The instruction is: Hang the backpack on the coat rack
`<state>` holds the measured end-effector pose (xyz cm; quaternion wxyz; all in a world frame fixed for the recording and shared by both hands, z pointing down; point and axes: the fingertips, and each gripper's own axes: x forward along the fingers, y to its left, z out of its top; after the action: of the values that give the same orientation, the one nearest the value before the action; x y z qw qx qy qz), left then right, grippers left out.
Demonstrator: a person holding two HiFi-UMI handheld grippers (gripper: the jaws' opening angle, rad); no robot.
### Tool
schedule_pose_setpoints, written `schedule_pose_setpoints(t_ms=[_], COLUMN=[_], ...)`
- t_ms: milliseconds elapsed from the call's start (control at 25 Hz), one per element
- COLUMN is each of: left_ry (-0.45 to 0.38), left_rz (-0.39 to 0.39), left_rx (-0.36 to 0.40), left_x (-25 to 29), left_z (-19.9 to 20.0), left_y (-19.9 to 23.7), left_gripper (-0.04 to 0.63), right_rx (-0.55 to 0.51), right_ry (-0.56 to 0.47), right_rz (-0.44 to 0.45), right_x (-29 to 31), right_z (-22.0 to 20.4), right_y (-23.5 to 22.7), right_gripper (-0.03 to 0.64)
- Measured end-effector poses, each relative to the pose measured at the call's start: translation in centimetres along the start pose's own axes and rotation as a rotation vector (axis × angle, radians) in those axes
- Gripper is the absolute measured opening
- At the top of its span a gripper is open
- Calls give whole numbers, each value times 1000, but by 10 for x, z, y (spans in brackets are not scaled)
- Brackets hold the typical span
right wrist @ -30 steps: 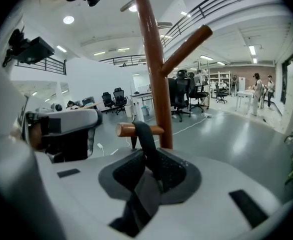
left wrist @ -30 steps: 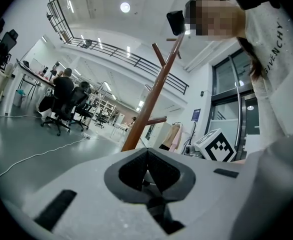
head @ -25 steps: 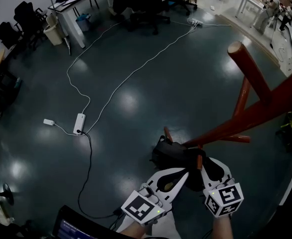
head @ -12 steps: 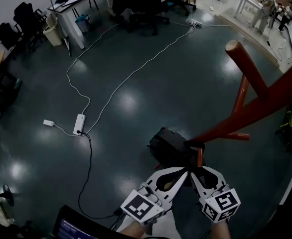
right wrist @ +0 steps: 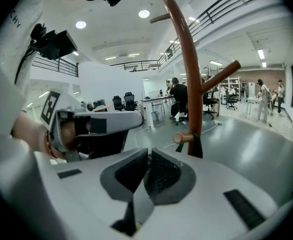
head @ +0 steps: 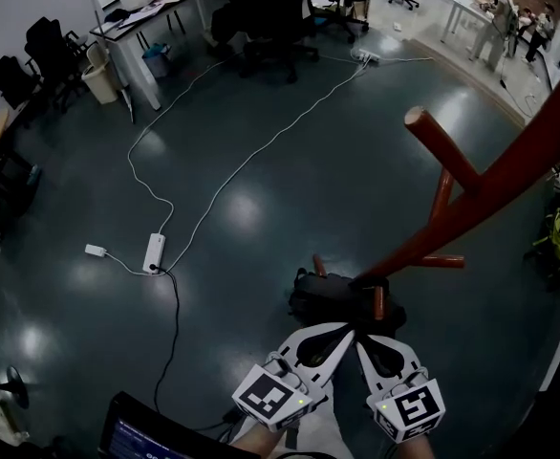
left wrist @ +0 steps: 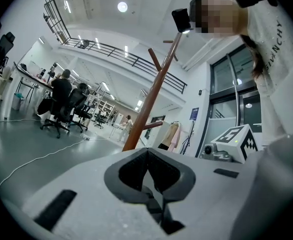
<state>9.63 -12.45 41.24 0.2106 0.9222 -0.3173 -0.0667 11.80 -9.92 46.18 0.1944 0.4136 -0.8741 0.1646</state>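
Note:
The black backpack [head: 326,299] hangs low against the red-brown coat rack [head: 490,185], its top loop over a short lower peg [head: 378,302]. Both grippers sit just in front of it, apart from it. My left gripper [head: 349,329] is shut with nothing in its jaws [left wrist: 147,151]. My right gripper [head: 358,343] has jaws closing, almost together and with nothing between them [right wrist: 149,154]. In the right gripper view a dark strap [right wrist: 195,147] hangs at the peg [right wrist: 179,138] beside the pole [right wrist: 189,69]; the bag's body is hidden below the jaws.
A white cable with a power strip [head: 154,251] runs across the dark floor. Desks and office chairs [head: 261,8] stand at the back, with people [head: 500,3] far right. A laptop [head: 137,438] is at bottom left and a yellow-green bag [head: 554,237] at the right edge.
The right gripper has drawn back from the backpack's top toward me and its jaws have come together. The backpack rose, then settled hanging by the pole. The left gripper stayed put.

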Motion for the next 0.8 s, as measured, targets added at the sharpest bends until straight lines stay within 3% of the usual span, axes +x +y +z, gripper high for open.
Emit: schedule_pose_setpoints(t_ms=[360,800], left_ry=[-14,-58], left_rz=[-40,-71], left_rx=[110,145], left_x=[-18,-16], left_z=[30,65], left_y=[-21,-47], left_gripper=[9,9], right_rx=[-49,-104], right_ry=[-89,-193], right_rz=[-38,-83], right_x=[-46,-80], right_z=[51,105], right_y=[20,30], right_gripper=[20,18])
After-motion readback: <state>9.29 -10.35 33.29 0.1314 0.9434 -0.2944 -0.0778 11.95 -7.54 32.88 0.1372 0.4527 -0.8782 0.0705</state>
